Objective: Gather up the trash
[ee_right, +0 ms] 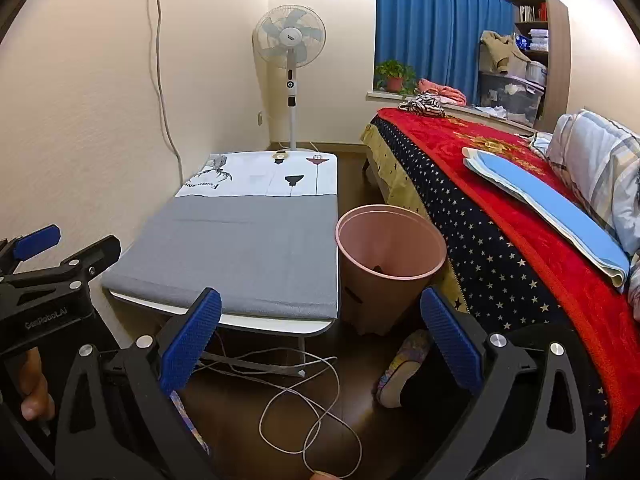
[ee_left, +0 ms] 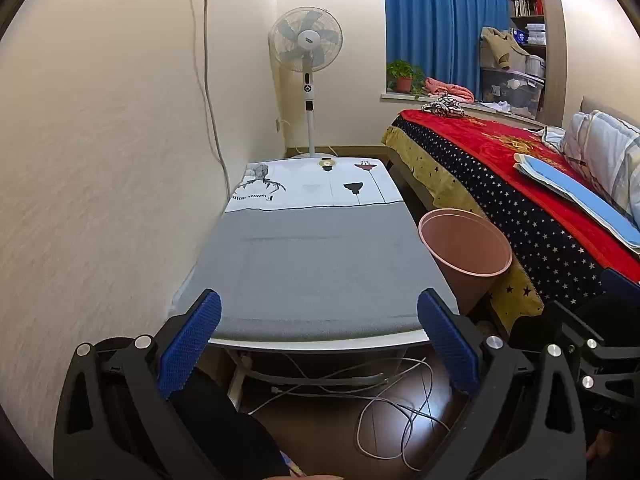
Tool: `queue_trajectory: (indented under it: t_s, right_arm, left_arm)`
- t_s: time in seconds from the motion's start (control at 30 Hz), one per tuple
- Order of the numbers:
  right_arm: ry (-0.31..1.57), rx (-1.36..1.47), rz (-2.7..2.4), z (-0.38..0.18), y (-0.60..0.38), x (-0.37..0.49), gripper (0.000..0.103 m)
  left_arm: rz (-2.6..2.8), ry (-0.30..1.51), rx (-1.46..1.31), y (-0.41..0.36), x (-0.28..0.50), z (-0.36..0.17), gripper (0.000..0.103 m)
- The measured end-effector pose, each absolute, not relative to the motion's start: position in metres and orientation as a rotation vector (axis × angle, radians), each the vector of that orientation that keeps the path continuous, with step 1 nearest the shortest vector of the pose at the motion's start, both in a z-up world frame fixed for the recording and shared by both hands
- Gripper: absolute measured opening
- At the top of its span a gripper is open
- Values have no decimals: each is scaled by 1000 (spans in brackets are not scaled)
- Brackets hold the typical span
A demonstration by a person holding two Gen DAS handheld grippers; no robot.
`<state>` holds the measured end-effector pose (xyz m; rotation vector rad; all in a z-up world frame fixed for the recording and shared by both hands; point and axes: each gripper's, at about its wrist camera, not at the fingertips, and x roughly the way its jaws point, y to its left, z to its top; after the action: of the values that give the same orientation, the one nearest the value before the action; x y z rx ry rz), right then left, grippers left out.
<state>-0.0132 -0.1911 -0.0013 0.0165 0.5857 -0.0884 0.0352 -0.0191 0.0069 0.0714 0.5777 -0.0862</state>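
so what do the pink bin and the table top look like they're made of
Pink bin: looks like moulded plastic with a matte finish; the colour is even, the rim thin and rolled, and the wall smooth with no weave or seam.

Table top: covered by a grey cloth or padded mat, faintly textured, with soft rounded edges and fold creases. A thin white board edge shows beneath it; its material is unclear.
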Motion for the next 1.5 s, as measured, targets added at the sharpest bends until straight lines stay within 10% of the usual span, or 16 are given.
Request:
queue_trajectory:
  t_s: [1.5]
  right_arm:
    - [581,12,-92,4,-193,-17,98]
  left_arm:
    - [-101,575,79,-13,37,11,95]
